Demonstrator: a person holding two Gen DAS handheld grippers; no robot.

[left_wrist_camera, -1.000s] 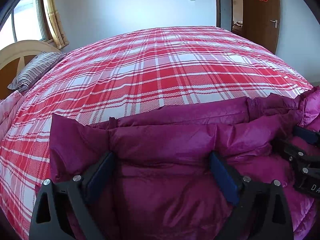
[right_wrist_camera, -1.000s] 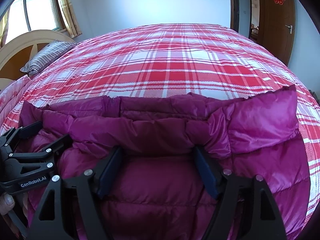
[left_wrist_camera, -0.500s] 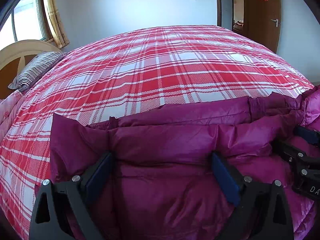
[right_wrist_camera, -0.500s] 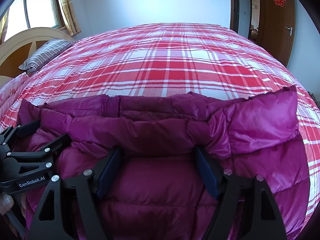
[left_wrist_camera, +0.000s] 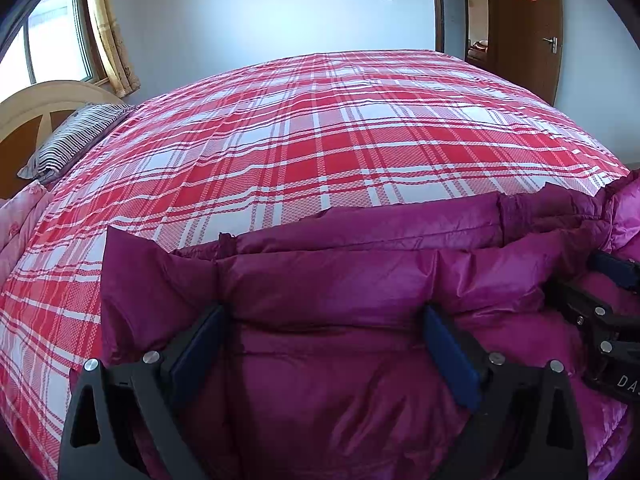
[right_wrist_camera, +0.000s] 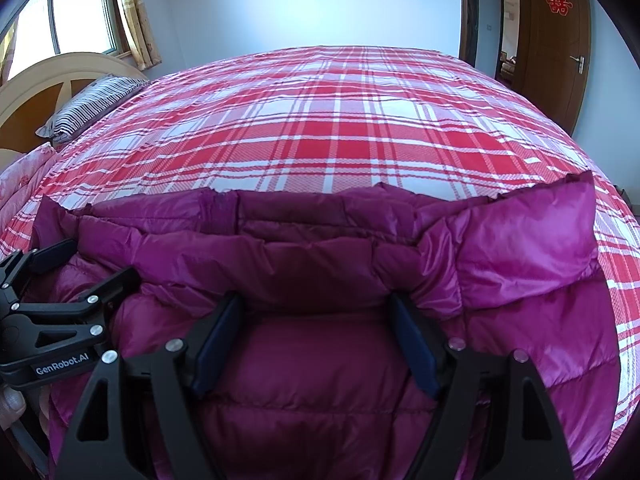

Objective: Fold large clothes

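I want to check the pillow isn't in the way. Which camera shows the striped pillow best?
The left wrist view: the striped pillow lies nearly whole beside the headboard, clear of the jacket. The right wrist view shows it smaller, further toward the edge.

Home bedroom: bed [left_wrist_camera: 340, 140], pillow [left_wrist_camera: 76, 140]

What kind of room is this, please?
Most likely a home bedroom: a large bed with a red plaid sheet, a striped pillow by the headboard, and a wooden door.
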